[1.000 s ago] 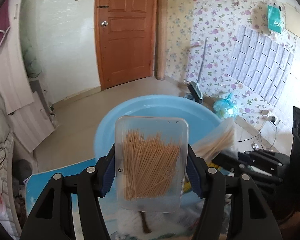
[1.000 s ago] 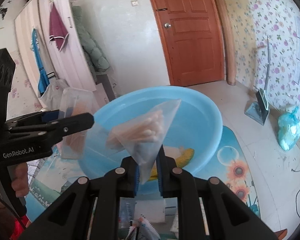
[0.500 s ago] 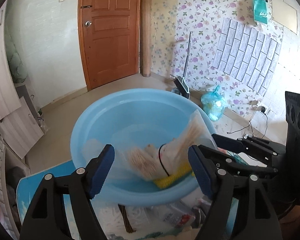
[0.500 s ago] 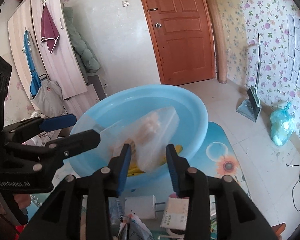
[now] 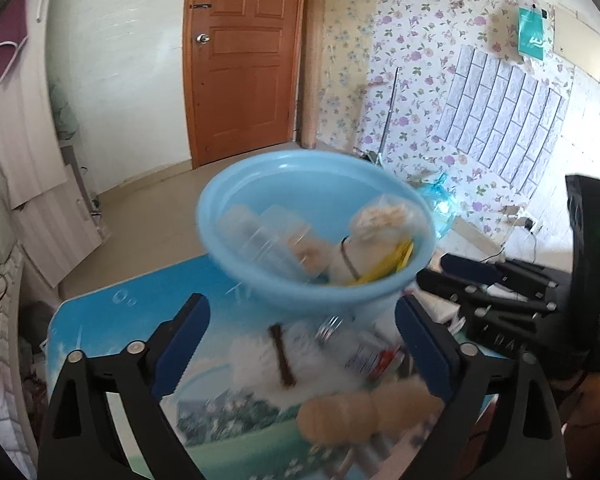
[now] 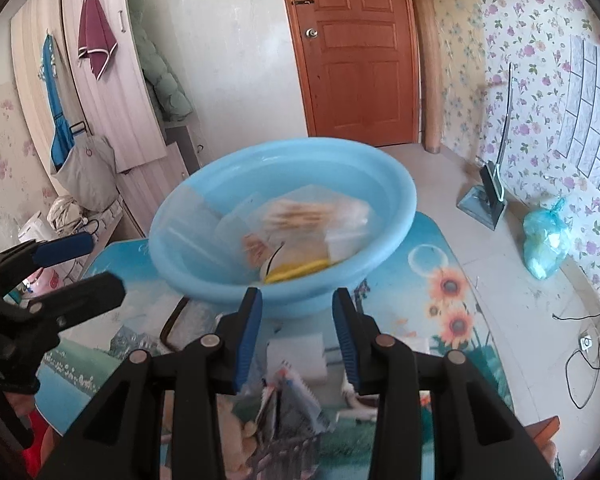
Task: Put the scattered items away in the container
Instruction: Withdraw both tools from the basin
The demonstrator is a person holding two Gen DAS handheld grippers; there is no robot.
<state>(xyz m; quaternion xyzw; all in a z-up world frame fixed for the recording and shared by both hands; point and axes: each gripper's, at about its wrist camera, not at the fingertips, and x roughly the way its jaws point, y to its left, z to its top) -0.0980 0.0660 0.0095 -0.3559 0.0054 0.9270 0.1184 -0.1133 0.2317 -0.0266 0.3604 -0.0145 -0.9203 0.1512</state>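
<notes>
The blue basin (image 5: 220, 196) (image 6: 396, 184) stands on the printed table. Inside it lie a clear toothpick box (image 5: 268, 236) (image 6: 204, 224), a clear bag of cotton swabs (image 5: 384, 216) (image 6: 316, 214) and a yellow item (image 5: 388, 266) (image 6: 296, 270). My left gripper (image 5: 300, 320) (image 6: 100, 264) is open and empty, just short of the basin's near wall. My right gripper (image 6: 298, 308) (image 5: 436, 274) is open too, at the basin's near rim, with nothing between its fingers.
Loose items lie on the table in front of the basin: a brown stick (image 5: 282, 356), a white box (image 6: 296, 356), printed packets (image 6: 288, 396) and a beige beaded thing (image 5: 364, 412). The sunflower-print tabletop (image 6: 448, 292) ends at the right, with floor beyond.
Both grippers opened. The toothpick box left my left gripper and the swab bag left my right; both now lie in the basin. The grippers drew back and down toward the table.
</notes>
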